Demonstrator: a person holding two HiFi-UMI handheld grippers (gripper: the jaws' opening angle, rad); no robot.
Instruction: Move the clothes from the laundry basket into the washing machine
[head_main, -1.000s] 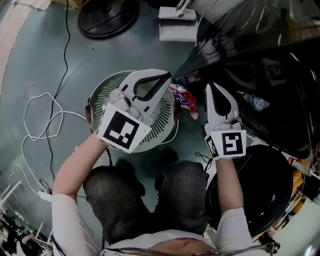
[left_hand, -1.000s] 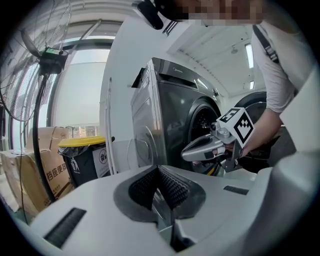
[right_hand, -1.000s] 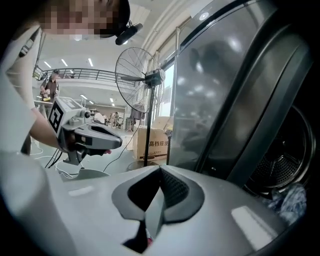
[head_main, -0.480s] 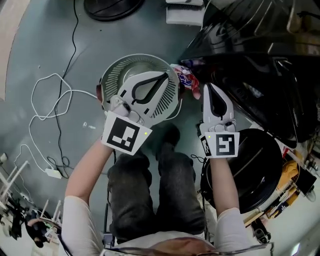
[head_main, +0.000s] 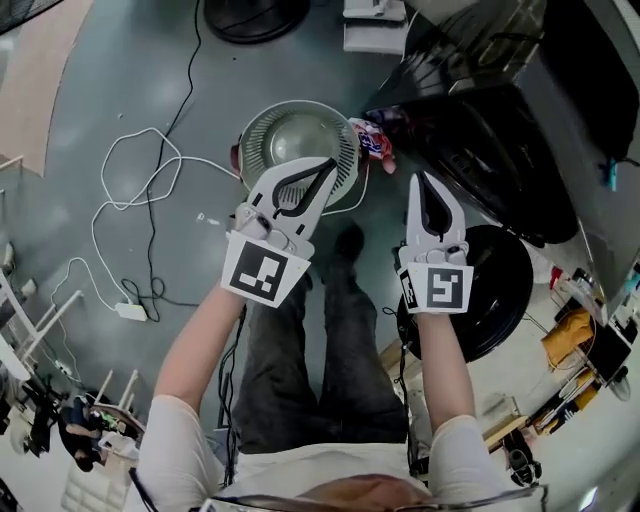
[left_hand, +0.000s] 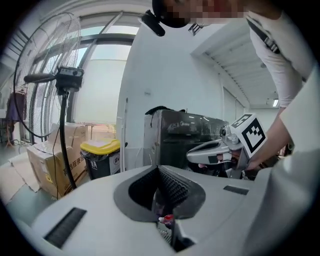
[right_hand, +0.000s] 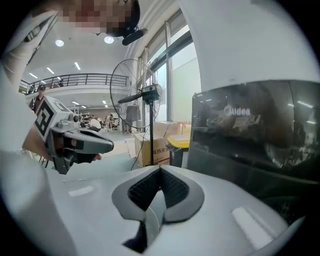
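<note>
The white round laundry basket (head_main: 250, 150) stands on the floor far below me and shows only its bare bottom. Beside its right rim lies a red, white and blue cloth (head_main: 372, 140), at the foot of the black washing machine (head_main: 480, 120). The machine's round dark door (head_main: 490, 300) hangs open. My left gripper (head_main: 333, 162) is raised over the basket's near edge, jaws closed with nothing in them. To its right my right gripper (head_main: 419, 178) is shut and empty as well. Each gripper view shows the other gripper: the right gripper (left_hand: 215, 151) and the left gripper (right_hand: 80, 141).
White cables (head_main: 130, 170) and a power strip (head_main: 130, 311) lie on the floor at left. A standing fan (left_hand: 60, 80), a yellow-lidded bin (left_hand: 102, 150) and cardboard boxes (left_hand: 45, 162) stand beyond the basket. The person's legs are below the grippers.
Both grippers have risen well above the basket as the person stood up. The basket and floor now look smaller and farther. Both jaws stayed shut.
</note>
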